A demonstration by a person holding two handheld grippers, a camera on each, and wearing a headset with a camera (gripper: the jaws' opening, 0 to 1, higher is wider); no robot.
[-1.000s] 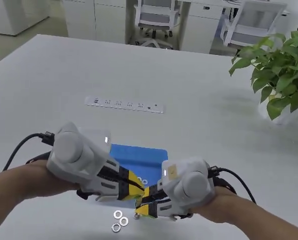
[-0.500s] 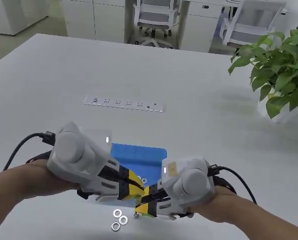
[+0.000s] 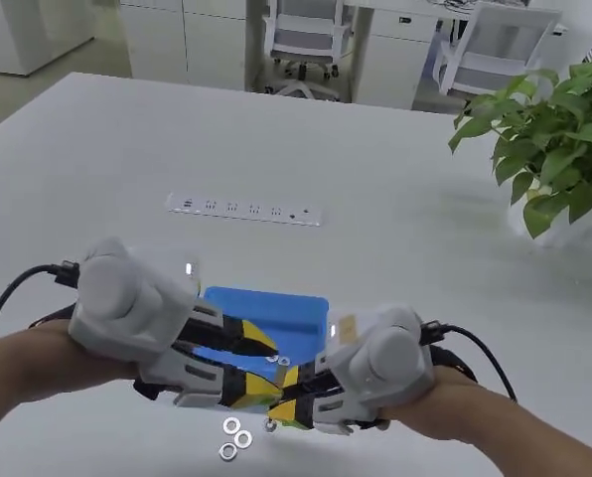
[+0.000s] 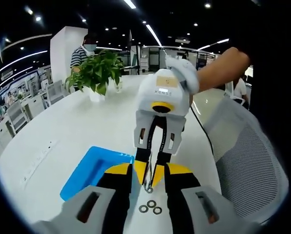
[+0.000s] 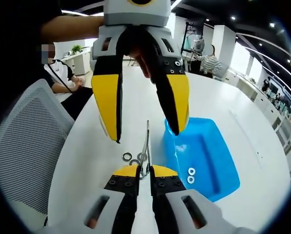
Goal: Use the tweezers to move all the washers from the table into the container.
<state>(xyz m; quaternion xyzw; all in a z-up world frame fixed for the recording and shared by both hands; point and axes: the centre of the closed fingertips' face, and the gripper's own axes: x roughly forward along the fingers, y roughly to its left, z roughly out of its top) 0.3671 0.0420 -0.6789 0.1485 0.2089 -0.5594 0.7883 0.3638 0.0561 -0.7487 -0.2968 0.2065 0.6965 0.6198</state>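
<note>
Nearest to me, three washers [image 4: 151, 204] lie in a tight cluster on the white table [image 3: 395, 229], not yet moved. Just over them, my right tool [image 5: 139, 171] is clenched on the tweezers [image 5: 147, 139]. Their thin tips hang close above the cluster, though I cannot tell whether they touch a washer. My left tool [image 4: 149, 170] faces the right one, its yellow jaws spread wide to either side of the tweezers and grasping nothing.

Just beyond the tools sits the shallow blue container [image 5: 211, 156]. Two more washers [image 5: 190, 175] lie inside it, near the wall closest to the cluster. I judge the task partly done — two in, at least three left to carry across.

Farther back, a white power strip [image 3: 244, 209] lies flat on the table. A leafy potted plant [image 3: 554, 139] stands toward the right edge, and office chairs [image 3: 306, 30] stand past the far side of the table.
</note>
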